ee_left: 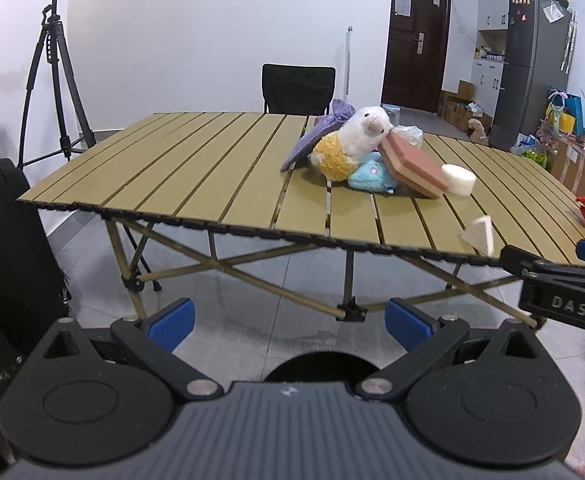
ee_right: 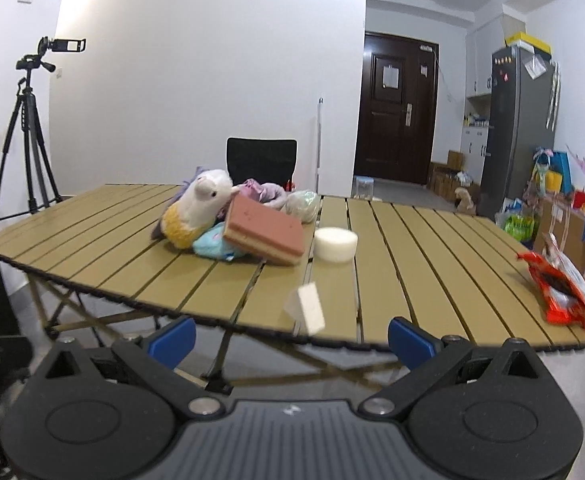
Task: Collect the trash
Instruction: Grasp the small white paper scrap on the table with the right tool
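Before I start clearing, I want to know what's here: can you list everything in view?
Folding table: one, tan slats, centre.
Plush bird: one, white and yellow, on the table's pile.
Blue plush: one, light blue, under the bird.
Purple fabric: one, behind the bird.
Pink block: one, pink and tan, leaning on the pile.
White puck: one, beside the block.
White wedge: one, near the front edge.
Red wrapper: one, right edge of table.
Clear plastic wad: one, behind the block.
Chair: one, black, behind the table.
Tripod with camera: one, black, left.
Fridge: one, grey, right.
Door: one, dark brown.
Left tool: open, empty.
Right tool: open, empty.
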Available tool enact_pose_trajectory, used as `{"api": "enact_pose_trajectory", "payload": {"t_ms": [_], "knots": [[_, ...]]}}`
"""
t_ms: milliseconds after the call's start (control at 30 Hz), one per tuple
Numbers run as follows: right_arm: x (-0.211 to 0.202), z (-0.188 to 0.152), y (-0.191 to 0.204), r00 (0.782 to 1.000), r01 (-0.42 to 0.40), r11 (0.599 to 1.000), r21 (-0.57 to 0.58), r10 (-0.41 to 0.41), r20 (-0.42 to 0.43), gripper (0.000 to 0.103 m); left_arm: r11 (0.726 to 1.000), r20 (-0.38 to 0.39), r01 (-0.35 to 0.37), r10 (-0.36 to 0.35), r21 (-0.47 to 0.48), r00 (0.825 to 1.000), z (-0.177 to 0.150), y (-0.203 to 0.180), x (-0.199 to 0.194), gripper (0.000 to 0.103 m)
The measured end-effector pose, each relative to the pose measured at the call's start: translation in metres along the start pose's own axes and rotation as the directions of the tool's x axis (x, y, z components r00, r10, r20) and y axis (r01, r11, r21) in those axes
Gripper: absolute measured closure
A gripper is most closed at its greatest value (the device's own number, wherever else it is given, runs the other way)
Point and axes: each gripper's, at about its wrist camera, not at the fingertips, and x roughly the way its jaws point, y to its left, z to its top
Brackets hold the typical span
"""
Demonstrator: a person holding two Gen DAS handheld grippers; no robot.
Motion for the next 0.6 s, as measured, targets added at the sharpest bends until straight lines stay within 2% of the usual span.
{"api": "enact_pose_trajectory", "payload": {"t_ms": [200, 300, 367, 433, 567, 600], "knots": [[0.055, 0.003, -0.002, 1.000, -0.013, 1.000, -0.004, 0.013, 0.019, 0.002, 1.000, 0.007, -0.002, 0.002, -0.005, 1.000, 0.018, -0.003, 0.031, 0.000], [0.080, 0.000, 0.001, 0.999, -0.013, 0.999, -0.036, 0.014, 0.030, 0.014, 1.000, -0.002, 0.004, -0.004, -0.005, 1.000, 0.024, -0.004, 0.045, 0.000], [0.097, 0.000, -0.001, 1.000, -0.020, 0.998, -0.051, 0.019, -0.004, 0.019, 1.000, -0.003, 0.005, -0.005, 0.000, 1.000, 0.027, -0.004, 0.053, 0.000], [0.108, -0.001, -0.003, 0.998, -0.042, 0.998, -0.049, 0.040, -0.039, 0.031, 1.000, 0.000, 0.001, -0.001, 0.008, 1.000, 0.030, -0.005, 0.060, 0.000], [0.124, -0.004, -0.002, 0.995, -0.073, 0.997, -0.040, 0.070, -0.077, 0.048, 1.000, -0.003, 0.004, -0.003, 0.013, 1.000, 0.035, -0.005, 0.072, 0.000], [0.127, -0.005, -0.002, 0.993, -0.083, 0.996, -0.041, 0.079, -0.084, 0.057, 1.000, -0.003, 0.008, -0.008, 0.010, 1.000, 0.037, -0.004, 0.074, 0.000]]}}
